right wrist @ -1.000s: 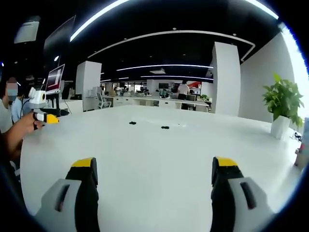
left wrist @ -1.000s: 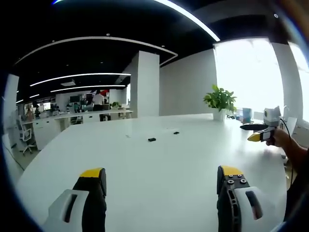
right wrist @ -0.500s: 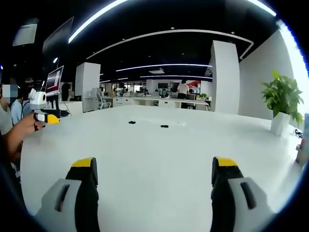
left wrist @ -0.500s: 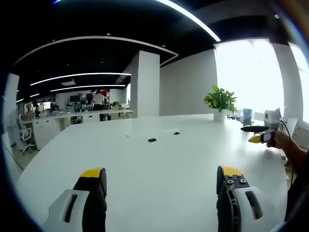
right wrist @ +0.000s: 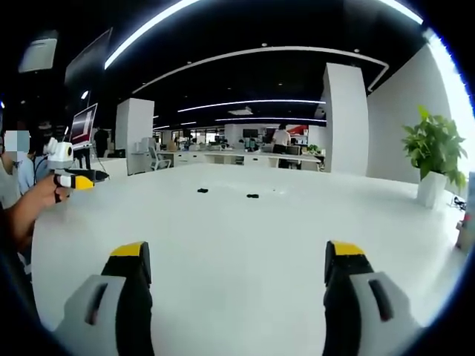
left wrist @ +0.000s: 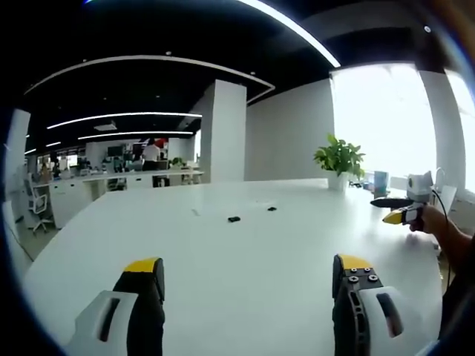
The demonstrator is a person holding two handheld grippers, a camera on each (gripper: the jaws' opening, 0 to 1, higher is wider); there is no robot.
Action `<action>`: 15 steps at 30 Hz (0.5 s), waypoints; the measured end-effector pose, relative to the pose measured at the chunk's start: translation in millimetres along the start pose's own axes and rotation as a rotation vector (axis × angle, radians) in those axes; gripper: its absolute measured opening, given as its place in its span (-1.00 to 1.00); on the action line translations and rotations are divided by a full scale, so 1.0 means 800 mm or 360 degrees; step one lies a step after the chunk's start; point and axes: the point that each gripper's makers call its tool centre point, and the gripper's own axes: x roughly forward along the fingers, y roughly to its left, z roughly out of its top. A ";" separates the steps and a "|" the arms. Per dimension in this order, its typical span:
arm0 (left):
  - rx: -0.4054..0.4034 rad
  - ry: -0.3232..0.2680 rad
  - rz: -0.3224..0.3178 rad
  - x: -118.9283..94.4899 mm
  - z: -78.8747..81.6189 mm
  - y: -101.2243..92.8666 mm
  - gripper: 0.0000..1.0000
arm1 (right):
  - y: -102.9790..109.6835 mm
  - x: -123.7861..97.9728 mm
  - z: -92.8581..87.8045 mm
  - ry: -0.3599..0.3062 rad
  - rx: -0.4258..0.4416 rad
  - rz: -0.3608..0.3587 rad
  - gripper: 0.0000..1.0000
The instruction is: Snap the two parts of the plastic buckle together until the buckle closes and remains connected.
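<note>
White table — buckle parts seemingly apart.

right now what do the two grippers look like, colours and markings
Both match. The left gripper has two black jaws capped with yellow tips, rising from pale grey-white housings with dark slots; small screw heads dot one jaw. The right gripper is built alike. A thin dark cable trails from the right one where it shows in the left gripper view.

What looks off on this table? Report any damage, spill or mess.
Nothing stands out. The two buckle parts lie apart, not yet joined, on the white table, far ahead of both grippers. They are too small to check for damage. The left gripper and right gripper are open and hold nothing.
</note>
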 end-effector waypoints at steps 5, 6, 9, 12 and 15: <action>-0.0005 0.0015 -0.0010 0.005 -0.002 0.001 0.91 | -0.002 0.003 0.001 0.0002 -0.0003 -0.0002 0.95; -0.0004 0.0014 -0.0012 0.006 -0.001 0.000 0.91 | -0.003 0.004 0.003 -0.0003 -0.0002 -0.0003 0.95; -0.0003 0.0011 -0.0016 0.008 0.002 0.001 0.91 | -0.004 0.007 0.004 -0.0009 0.0007 -0.0003 0.95; 0.0000 0.0011 -0.0019 0.010 0.004 0.002 0.91 | -0.004 0.010 0.003 -0.0009 0.0007 0.0003 0.95; 0.0000 0.0014 -0.0019 0.012 0.002 0.003 0.91 | -0.002 0.013 0.008 -0.0062 0.0044 0.0026 0.95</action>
